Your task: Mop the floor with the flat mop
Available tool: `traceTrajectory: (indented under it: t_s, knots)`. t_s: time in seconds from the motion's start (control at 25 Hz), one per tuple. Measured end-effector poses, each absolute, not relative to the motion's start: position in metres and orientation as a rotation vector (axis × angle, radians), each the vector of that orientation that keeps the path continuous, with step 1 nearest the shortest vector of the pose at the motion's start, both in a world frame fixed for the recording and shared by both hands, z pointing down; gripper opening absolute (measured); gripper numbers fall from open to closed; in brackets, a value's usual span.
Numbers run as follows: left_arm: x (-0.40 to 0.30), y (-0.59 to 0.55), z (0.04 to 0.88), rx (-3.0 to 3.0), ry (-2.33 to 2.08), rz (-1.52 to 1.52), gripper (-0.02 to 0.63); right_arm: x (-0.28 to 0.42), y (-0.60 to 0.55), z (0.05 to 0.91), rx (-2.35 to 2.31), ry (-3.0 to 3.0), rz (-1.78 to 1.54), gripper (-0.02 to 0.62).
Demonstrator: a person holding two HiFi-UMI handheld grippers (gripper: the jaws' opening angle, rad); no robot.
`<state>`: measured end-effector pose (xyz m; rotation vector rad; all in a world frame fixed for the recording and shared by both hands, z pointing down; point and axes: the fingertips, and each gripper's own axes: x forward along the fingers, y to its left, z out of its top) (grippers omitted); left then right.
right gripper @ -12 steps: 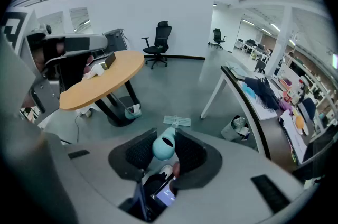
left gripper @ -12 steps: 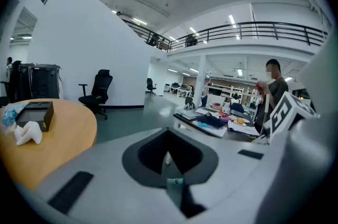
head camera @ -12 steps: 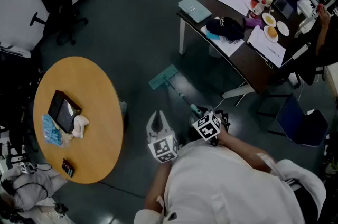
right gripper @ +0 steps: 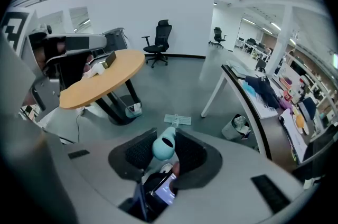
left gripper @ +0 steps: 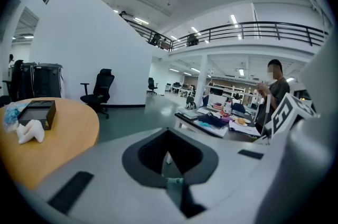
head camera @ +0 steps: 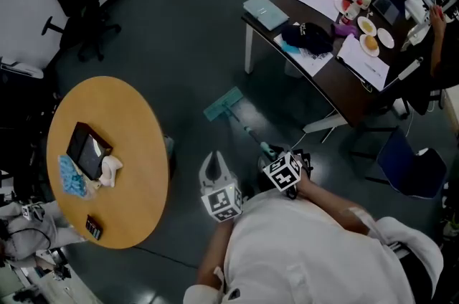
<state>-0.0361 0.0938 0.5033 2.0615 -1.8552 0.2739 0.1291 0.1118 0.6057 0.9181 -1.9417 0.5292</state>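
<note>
The flat mop lies with its pale teal head (head camera: 222, 105) flat on the dark floor ahead of me. Its thin handle (head camera: 247, 129) runs back to my right gripper (head camera: 268, 153), which is shut on the handle's teal end (right gripper: 165, 147). The right gripper view looks down the handle to the mop head (right gripper: 177, 120), with the right gripper (right gripper: 168, 150) closed around the grip. My left gripper (head camera: 213, 160) points forward beside it, away from the handle. In the left gripper view its jaws meet with nothing between them, so the left gripper (left gripper: 169, 151) is shut and held level.
A round wooden table (head camera: 136, 152) with a black box (head camera: 86, 150) stands at my left. A dark desk (head camera: 337, 84) with papers and bowls stands at the right, a person (head camera: 446, 44) beside it. A black office chair (head camera: 75, 1) stands far left, a blue chair (head camera: 405, 166) at right.
</note>
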Motion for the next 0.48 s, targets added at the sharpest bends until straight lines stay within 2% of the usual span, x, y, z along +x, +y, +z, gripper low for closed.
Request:
traceTrajectory:
  t_s: [0.48]
  knots:
    - [-0.056,0.087,0.514,2.011,-1.88,0.282,0.005,0.136,0.126,0.643,0.864,-1.865,0.534,0.112]
